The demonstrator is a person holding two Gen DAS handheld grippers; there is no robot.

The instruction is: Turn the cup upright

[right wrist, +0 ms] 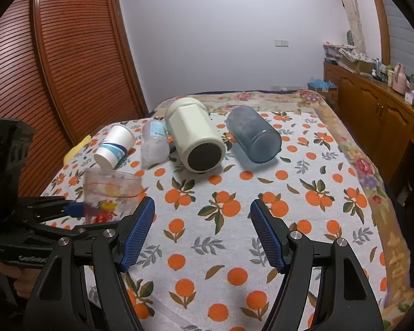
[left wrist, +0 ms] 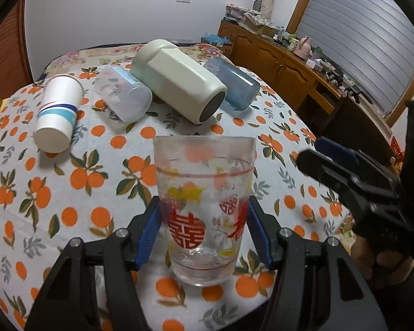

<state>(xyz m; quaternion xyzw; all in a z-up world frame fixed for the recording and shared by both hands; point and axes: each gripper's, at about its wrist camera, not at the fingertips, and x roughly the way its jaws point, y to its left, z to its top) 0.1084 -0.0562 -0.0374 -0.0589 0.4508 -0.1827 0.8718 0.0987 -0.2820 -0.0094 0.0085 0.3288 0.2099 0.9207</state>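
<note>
A clear glass cup [left wrist: 204, 207] with red and yellow print stands upright, mouth up, between the blue pads of my left gripper [left wrist: 204, 234], which is shut on its lower body. Its base is at the orange-print cloth. The same cup shows in the right wrist view [right wrist: 110, 195] at the left, held by the left gripper. My right gripper [right wrist: 202, 231] is open and empty over the cloth, to the right of the cup. It also shows in the left wrist view [left wrist: 345, 171] at the right.
Several cups lie on their sides at the back of the table: a white paper cup [left wrist: 56, 113], a clear plastic cup [left wrist: 122, 96], a cream mug [left wrist: 179, 82] and a blue glass [left wrist: 233, 85]. A wooden cabinet [left wrist: 289, 66] stands to the right.
</note>
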